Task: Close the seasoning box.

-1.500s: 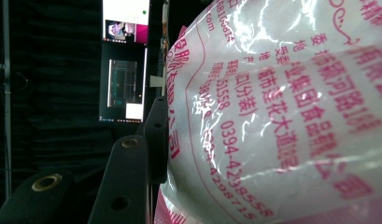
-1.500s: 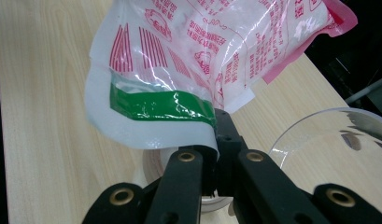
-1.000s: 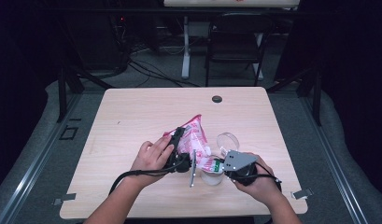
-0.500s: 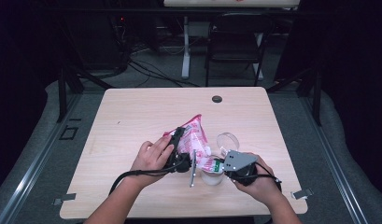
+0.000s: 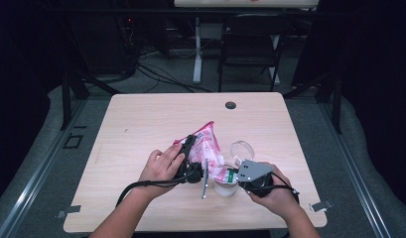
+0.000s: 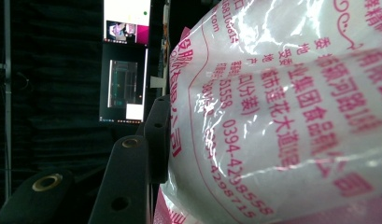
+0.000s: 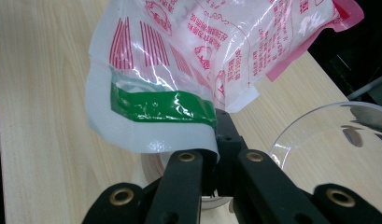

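the table (image 5: 141, 124) carries a pink-printed bag (image 5: 206, 148), held up between both tools. the left gripper (image 5: 189, 157) clamps the bag's side, jaws part closed on it. the right gripper (image 7: 215, 154) pinches its green-striped corner above a white cup (image 5: 225, 186), beside a clear lid (image 5: 241, 148).

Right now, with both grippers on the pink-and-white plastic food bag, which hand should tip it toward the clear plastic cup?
Left. The left gripper holds the pink-and-white plastic food bag by its bulky body; the right gripper pinches the lower corner, above the clear plastic cup.
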`<action>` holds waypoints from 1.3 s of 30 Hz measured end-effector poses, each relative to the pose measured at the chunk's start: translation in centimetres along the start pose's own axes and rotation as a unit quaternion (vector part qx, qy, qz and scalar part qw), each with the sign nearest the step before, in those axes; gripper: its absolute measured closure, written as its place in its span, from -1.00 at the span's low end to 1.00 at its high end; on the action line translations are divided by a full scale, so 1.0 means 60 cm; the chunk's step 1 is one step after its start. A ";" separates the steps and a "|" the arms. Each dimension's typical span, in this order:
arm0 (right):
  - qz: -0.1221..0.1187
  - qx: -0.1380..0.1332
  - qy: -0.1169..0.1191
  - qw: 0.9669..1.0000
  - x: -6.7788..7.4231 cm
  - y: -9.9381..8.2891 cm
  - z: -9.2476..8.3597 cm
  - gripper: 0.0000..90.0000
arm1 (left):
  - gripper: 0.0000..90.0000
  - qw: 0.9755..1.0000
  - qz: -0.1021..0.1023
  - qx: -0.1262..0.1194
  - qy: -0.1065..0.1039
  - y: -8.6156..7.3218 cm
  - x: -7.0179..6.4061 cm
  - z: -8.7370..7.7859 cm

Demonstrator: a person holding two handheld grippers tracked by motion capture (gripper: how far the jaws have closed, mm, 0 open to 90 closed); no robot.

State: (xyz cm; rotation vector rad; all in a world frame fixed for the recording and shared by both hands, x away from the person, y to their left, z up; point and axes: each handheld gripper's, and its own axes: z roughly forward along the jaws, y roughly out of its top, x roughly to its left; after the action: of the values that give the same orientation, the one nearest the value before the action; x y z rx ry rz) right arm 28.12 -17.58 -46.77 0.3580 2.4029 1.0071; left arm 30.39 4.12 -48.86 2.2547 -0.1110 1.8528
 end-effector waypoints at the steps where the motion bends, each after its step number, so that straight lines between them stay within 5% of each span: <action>1: 0.000 0.000 0.000 1.000 0.000 0.000 0.000 1.00 | 0.35 1.000 0.003 -0.001 0.002 0.000 0.001 0.000; 39: 0.000 0.001 -0.003 1.000 0.000 -0.001 0.000 1.00 | 0.35 1.000 0.001 -0.002 0.000 0.002 0.001 0.001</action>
State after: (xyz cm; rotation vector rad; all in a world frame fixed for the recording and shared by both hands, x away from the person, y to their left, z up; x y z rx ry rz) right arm 28.14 -17.63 -46.80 0.3619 2.4001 1.0020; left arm 30.47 3.99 -48.78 2.2520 -0.1163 1.8517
